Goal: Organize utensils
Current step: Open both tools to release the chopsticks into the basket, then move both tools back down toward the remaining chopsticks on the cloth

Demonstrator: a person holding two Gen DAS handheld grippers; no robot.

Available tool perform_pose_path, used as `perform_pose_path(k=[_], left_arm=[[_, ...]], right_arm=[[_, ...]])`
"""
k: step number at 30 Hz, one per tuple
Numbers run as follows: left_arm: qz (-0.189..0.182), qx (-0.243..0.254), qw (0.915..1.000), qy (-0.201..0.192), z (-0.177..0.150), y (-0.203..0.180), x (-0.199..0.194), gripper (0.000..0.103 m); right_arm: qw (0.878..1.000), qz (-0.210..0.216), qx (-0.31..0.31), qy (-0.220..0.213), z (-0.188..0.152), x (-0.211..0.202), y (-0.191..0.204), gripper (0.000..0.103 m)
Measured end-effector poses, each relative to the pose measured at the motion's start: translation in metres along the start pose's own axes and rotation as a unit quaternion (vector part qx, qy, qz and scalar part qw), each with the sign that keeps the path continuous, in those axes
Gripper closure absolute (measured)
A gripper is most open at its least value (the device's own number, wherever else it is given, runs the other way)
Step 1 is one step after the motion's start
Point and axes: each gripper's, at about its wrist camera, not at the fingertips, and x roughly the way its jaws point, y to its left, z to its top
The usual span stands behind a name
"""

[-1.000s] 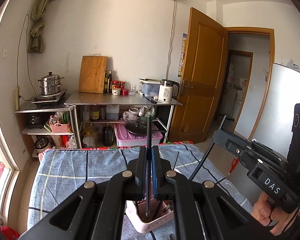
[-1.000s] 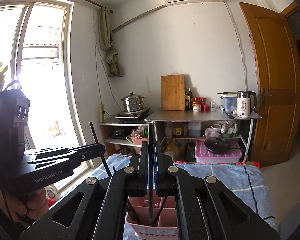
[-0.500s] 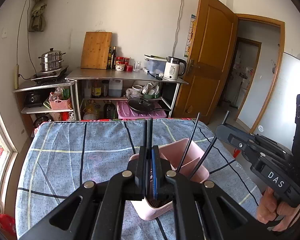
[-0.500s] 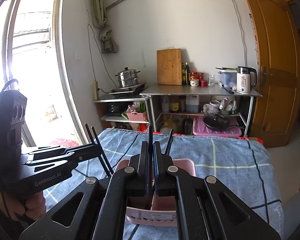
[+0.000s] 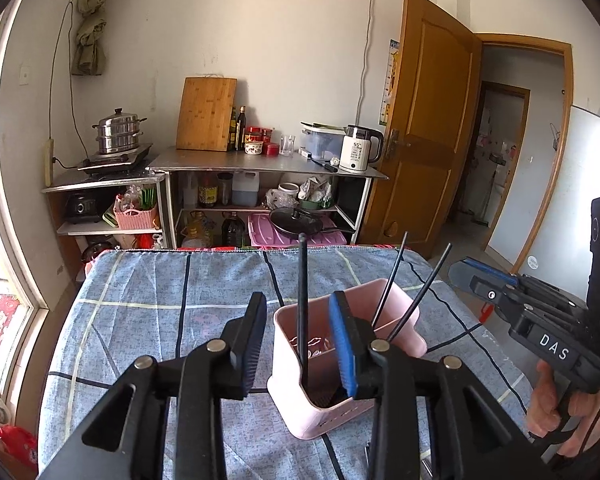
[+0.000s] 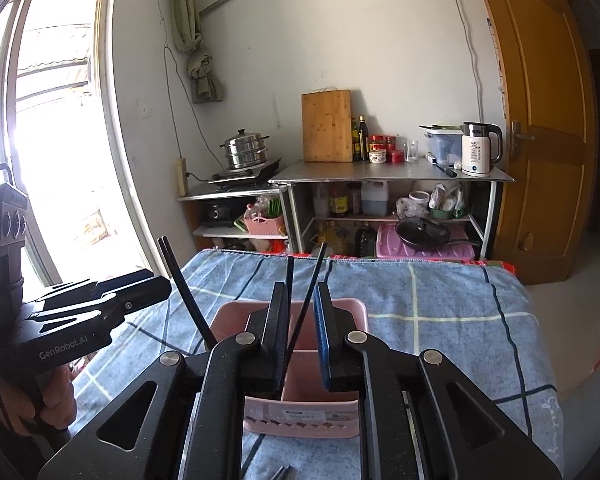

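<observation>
Both claws, left claw (image 5: 298,330) and right claw (image 6: 302,330), just opening apart over pink holder (image 5: 400,316), black chopsticks (image 5: 301,312) loose between.

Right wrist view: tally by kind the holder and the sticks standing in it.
Black chopsticks: 4
Pink holder: 1
Total: 5

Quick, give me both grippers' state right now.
Left gripper: just opened, chopstick stands loose between its jaws.
Right gripper: just opened, chopstick loose between its jaws.
</observation>
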Motion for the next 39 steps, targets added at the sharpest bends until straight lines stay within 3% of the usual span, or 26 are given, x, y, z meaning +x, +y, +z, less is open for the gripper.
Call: perform_pose_path(k=[5, 18, 30, 39], left_arm=[[0.012, 0.007, 0.9997, -0.018, -0.005, -0.005, -0.015, 0.062], [0.020, 0.012, 0.9990, -0.037, -0.047, -0.024, -0.055, 0.055], [-0.009, 0.015, 0.9998, -0.008, -0.122, -0.043, -0.072, 0.055], [-0.025, 0.019, 0.9988, 0.036, -0.152, -0.049, -0.065, 0.056]], right_arm=[[1.000, 0.005, 0.012, -0.009, -0.007, -0.015, -0.006, 0.074], [1.000, 0.001, 0.017, -0.012, -0.055, -0.065, -0.007, 0.074], [0.999, -0.009, 0.005, 0.038, -0.126, -0.091, -0.001, 0.074], [0.998, -0.012, 0.019, 0.063, -0.153, -0.096, -0.007, 0.074]])
